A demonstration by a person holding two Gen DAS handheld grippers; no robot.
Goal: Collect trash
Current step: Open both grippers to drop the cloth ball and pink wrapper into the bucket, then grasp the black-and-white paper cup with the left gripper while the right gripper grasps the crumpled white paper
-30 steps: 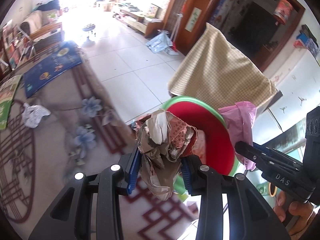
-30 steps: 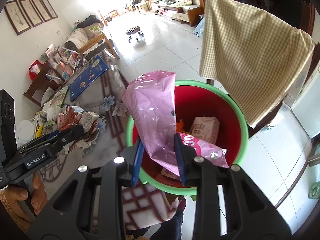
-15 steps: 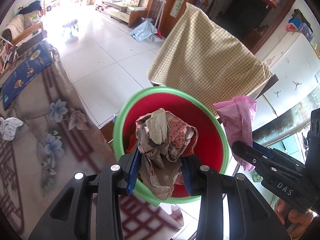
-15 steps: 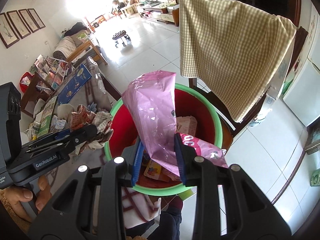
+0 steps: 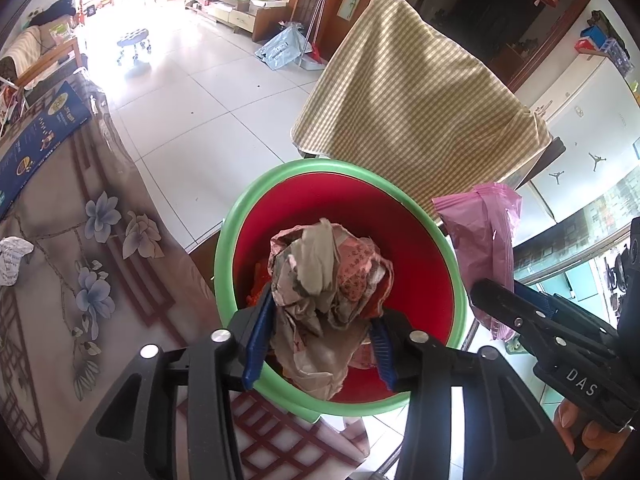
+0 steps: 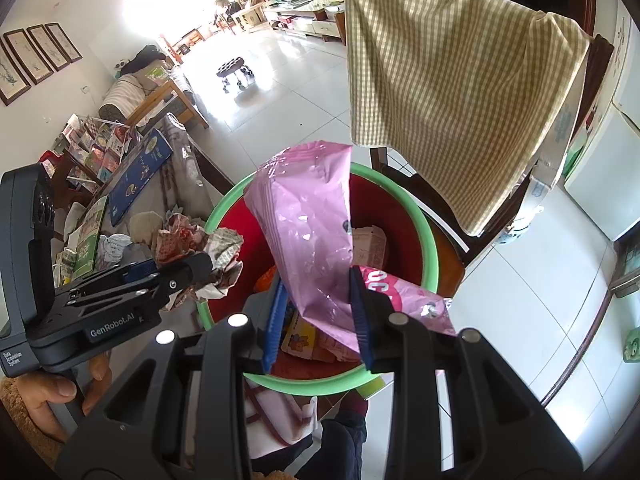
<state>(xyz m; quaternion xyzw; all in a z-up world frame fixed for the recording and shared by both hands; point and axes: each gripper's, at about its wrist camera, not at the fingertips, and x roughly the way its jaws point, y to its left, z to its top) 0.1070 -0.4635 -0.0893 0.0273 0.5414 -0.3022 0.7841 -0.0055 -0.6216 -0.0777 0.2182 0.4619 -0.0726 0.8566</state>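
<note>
A red bin with a green rim (image 5: 320, 166) stands below both grippers, with cartons and wrappers inside. My left gripper (image 5: 320, 340) hangs over the bin's near side with a crumpled paper wad (image 5: 324, 272) between its blue pads. Its jaws are opening and the wad still sits between them. In the right wrist view that wad (image 6: 192, 240) pokes from the left gripper (image 6: 200, 264) just above the green rim (image 6: 430, 240). My right gripper (image 6: 318, 320) is shut on a pink plastic bag (image 6: 308, 216) that stands upright over the bin. The left wrist view shows the pink bag (image 5: 486, 240) at the bin's right edge.
A chair draped with a checked cloth (image 5: 412, 96) stands right behind the bin. To the left lies a table with a floral cloth (image 5: 80, 240), a white paper scrap (image 5: 12, 256) and a blue booklet (image 5: 40, 132). White tiled floor stretches beyond.
Both grippers have moved from the table's edge to over the bin. The left jaws stand wider around the wad than before. The right gripper still holds the pink bag.
</note>
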